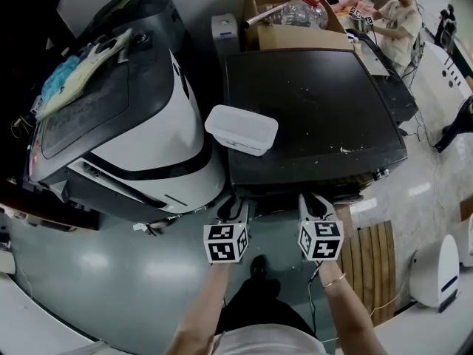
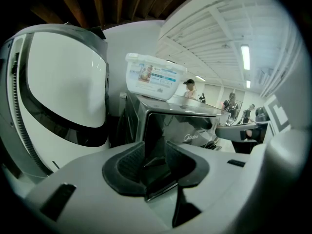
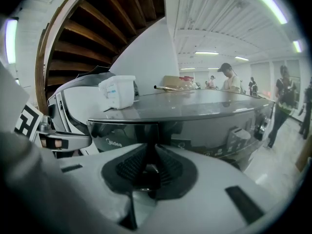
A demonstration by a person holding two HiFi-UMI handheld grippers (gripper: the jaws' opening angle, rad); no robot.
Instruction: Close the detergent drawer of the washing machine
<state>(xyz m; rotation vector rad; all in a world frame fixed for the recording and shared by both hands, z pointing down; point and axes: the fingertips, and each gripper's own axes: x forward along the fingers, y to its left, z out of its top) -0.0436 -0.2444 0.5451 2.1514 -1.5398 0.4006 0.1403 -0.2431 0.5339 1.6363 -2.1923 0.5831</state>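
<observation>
The left gripper point(image 2: 155, 156) holds its jaws well apart, clamping nothing. At twelve o'clock is the dark front of the detergent drawer point(image 2: 181, 130), at the washing machine's point(image 1: 310, 109) top-left corner. At three o'clock the right gripper point(image 3: 148, 162) shows a narrow, empty slit. Further out at twelve, a closed white tub point(image 1: 242, 129) sits on the machine, contents hidden. At one o'clock a cardboard box point(image 1: 295, 37) holds clear plastic bottles point(image 1: 299, 12).

Lower centre: my left claw point(image 1: 235, 210) and right claw point(image 1: 316, 203) hide the front of the washer point(image 1: 310, 117); print on the tub point(image 1: 242, 129) is unreadably small.
</observation>
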